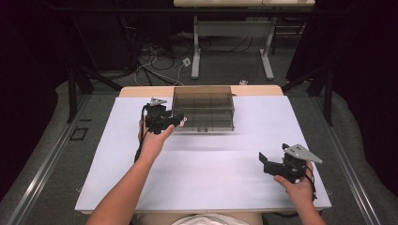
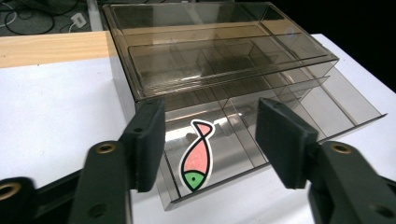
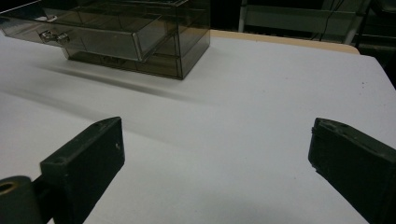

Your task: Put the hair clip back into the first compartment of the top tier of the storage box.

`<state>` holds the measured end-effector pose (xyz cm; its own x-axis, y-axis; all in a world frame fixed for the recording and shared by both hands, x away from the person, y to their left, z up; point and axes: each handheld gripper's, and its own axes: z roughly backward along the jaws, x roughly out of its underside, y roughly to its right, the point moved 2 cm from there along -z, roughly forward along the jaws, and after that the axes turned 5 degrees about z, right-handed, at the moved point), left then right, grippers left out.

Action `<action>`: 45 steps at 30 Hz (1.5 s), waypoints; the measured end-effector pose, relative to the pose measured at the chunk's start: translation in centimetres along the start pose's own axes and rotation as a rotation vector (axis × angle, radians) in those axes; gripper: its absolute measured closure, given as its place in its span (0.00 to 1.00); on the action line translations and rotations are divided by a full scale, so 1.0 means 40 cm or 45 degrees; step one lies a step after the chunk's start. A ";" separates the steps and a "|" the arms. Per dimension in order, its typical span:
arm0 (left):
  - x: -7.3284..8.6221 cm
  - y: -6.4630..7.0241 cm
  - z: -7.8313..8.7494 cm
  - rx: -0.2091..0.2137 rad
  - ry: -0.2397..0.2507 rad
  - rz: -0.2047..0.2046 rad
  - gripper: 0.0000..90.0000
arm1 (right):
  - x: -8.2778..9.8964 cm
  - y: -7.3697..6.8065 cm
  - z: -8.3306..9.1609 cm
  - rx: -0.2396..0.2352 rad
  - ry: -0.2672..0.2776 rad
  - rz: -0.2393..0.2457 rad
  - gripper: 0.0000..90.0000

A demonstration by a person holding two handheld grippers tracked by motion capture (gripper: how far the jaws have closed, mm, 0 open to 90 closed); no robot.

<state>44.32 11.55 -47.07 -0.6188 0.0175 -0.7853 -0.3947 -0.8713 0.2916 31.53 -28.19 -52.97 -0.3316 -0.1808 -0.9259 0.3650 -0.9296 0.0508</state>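
Observation:
A smoky clear drawer box (image 1: 203, 101) stands at the back middle of the white table (image 1: 211, 173). Its bottom drawer (image 2: 299, 116) is pulled out toward me. A flat pink fish with a green head (image 2: 197, 156) lies in the drawer's front left compartment. My left gripper (image 1: 180, 120) hovers at the box's front left, its jaws open on either side of the fish and not touching it (image 2: 212, 119). My right gripper (image 1: 264, 162) is held low over the table at the front right, open and empty (image 3: 215, 135). In the right gripper view, the box (image 3: 140, 32) is far off.
The upper drawer (image 2: 196, 60) of the box is pushed in and its compartments look empty. A bare wooden strip (image 2: 51, 46) runs along the table's far edge behind the box. Beyond it are desk legs (image 1: 196, 51) and loose cables (image 1: 150, 61) on the floor.

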 end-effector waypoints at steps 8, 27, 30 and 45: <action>0.013 -0.001 0.030 0.032 0.024 -0.043 0.37 | -0.001 0.000 0.001 -0.006 -0.003 0.001 0.04; 0.058 -0.009 0.110 0.126 0.057 -0.109 0.20 | -0.001 0.000 0.003 -0.003 0.009 -0.005 0.04; 0.071 -0.013 0.125 0.137 0.078 -0.116 0.18 | -0.002 -0.002 0.004 -0.002 -0.004 -0.003 0.04; 0.147 -0.059 0.187 0.128 0.143 -0.106 0.00 | -0.002 -0.004 0.002 -0.005 0.003 -0.002 0.04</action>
<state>36.54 17.36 -48.30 -0.5032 0.0279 -0.8637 -0.5109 -0.8157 0.2713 31.43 -28.05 -52.89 -0.3303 -0.1785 -0.9268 0.3676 -0.9288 0.0478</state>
